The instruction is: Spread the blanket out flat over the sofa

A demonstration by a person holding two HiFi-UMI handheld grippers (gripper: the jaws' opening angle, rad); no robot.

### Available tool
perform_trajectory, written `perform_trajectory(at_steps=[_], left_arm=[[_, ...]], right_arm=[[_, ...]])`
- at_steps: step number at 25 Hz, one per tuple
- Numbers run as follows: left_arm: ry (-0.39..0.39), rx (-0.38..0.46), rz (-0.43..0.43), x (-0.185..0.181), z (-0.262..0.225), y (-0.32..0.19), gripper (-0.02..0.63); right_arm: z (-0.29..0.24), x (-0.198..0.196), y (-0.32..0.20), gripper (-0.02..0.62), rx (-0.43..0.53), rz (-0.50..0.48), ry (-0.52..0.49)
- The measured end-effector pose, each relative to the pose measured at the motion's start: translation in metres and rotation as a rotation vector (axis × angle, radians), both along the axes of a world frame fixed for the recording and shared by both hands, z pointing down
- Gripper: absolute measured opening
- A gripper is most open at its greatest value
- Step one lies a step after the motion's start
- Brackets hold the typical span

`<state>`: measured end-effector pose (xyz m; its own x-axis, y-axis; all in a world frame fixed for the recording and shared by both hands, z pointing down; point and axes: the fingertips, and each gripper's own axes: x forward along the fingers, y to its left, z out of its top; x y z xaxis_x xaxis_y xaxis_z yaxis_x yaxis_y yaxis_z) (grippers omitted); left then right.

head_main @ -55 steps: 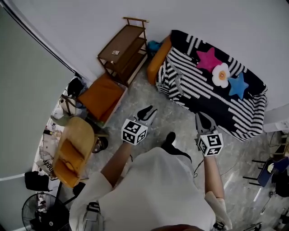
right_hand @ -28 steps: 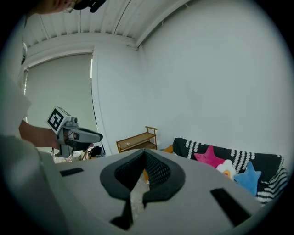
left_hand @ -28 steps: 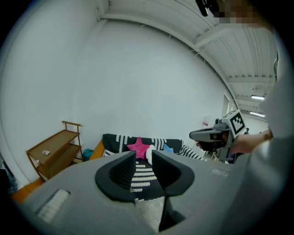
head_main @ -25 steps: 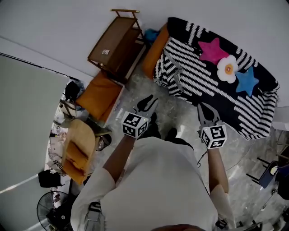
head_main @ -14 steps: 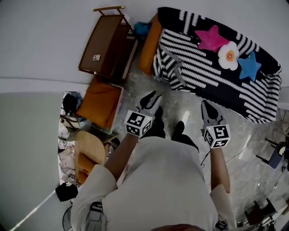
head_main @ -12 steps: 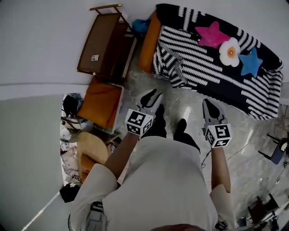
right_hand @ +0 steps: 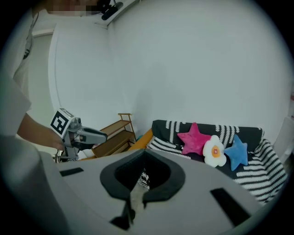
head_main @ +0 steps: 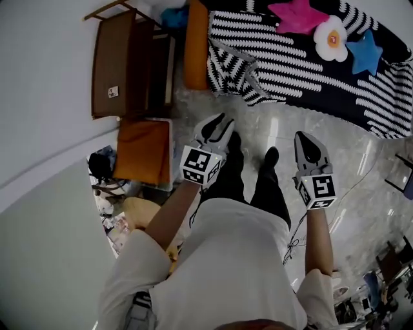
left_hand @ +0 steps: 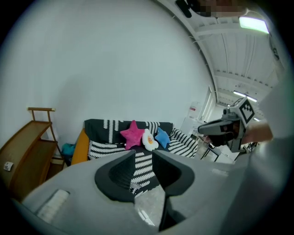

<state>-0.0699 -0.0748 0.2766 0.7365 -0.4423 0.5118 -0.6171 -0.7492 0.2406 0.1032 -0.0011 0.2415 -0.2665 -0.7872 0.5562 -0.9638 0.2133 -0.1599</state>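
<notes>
Bare floor (head_main: 284,116) lies open between me and the sofa (head_main: 195,45), wide enough for both grippers side by side to its front edge. As I face the sofa, a wooden shelf (head_main: 129,61) stands just beside its left end and closes that side. An orange stool (head_main: 142,151) sits nearer me on the same side. On the sofa, a pink star cushion (head_main: 295,16), a flower cushion (head_main: 333,40) and a blue star cushion (head_main: 366,55) crowd the back towards the right. The seat in front of them is open, apart from a bunched fold of blanket (head_main: 242,71) at the left front.
</notes>
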Motion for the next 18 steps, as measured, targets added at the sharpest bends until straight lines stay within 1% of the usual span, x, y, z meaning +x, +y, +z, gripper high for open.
perform_trajectory(at_steps=[4,8,11,14,18], left_arm=[[-0.016,-0.018,0.048,0.017,0.046,-0.011,0.112],[-0.055,-0.058,0.094,0.036,0.102,-0.015,0.114],[-0.067,-0.079,0.118,0.05,0.141,-0.016,0.117],[-0.087,-0.109,0.131,0.062,0.187,-0.016,0.123],[-0.128,-0.135,0.169,0.083,0.247,-0.013,0.129]], right_arm=[[0.034,0.0,-0.005,0.003,-0.019,0.025,-0.002],[0.073,0.006,-0.012,0.003,-0.04,0.034,-0.008],[0.103,0.009,-0.013,0.003,-0.049,0.042,-0.015],[0.135,0.012,-0.015,0.003,-0.052,0.038,-0.022],[0.183,0.019,-0.014,0.003,-0.074,0.029,-0.022]])
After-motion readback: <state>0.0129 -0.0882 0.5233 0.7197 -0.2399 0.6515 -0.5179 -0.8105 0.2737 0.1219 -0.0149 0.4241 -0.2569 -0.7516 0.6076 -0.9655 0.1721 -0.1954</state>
